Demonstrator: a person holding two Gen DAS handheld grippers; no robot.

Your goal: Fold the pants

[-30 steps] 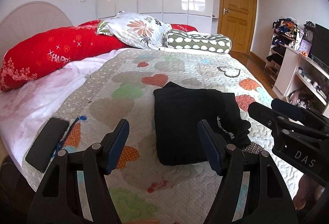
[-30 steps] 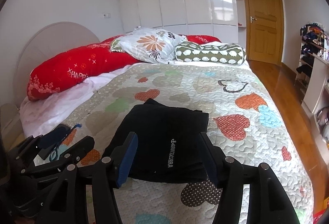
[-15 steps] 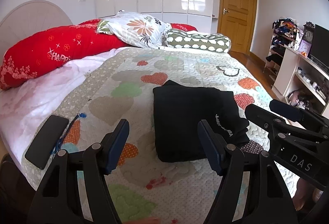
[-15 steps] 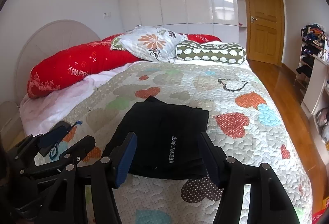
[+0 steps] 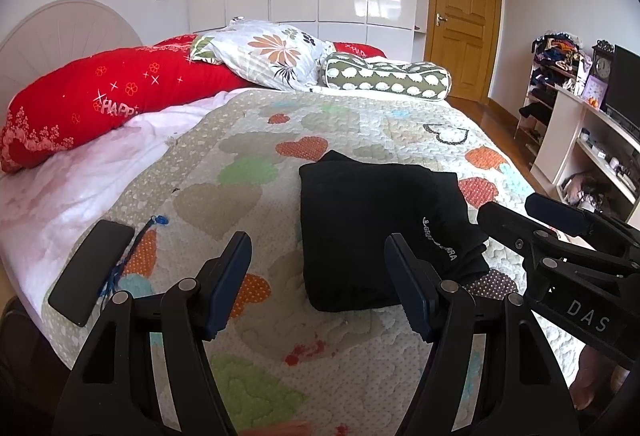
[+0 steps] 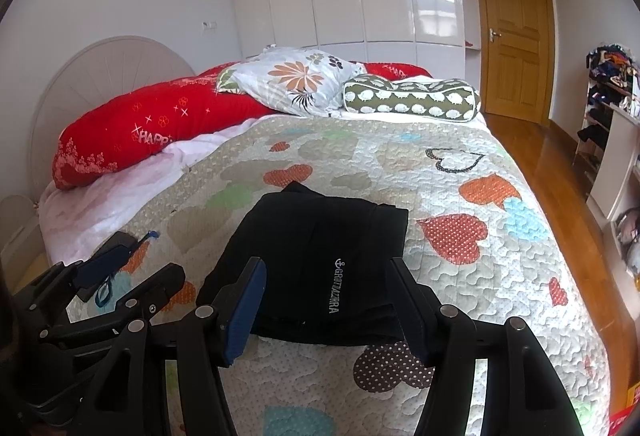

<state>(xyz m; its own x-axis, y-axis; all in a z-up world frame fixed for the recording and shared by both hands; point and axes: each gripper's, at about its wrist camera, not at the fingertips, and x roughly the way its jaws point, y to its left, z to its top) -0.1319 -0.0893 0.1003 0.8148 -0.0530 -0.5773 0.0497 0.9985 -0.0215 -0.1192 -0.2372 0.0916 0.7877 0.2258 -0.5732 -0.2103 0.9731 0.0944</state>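
Observation:
The black pants (image 5: 368,224) lie folded into a compact rectangle on the heart-patterned quilt (image 5: 248,156), white lettering facing up; they also show in the right wrist view (image 6: 320,260). My left gripper (image 5: 320,276) is open and empty, above the quilt just left of and in front of the pants. My right gripper (image 6: 328,300) is open and empty, hovering over the near edge of the pants; it also shows at the right of the left wrist view (image 5: 536,220). The left gripper shows at the lower left of the right wrist view (image 6: 132,268).
A black phone (image 5: 92,272) with a blue strap lies on the quilt near the left edge. A red pillow (image 5: 100,96), a floral pillow (image 5: 272,56) and a green bolster (image 5: 384,76) lie at the headboard. White shelves (image 5: 588,140) stand right of the bed.
Both grippers have drawn back slightly from the folded pants and risen a little. The pants have not moved.

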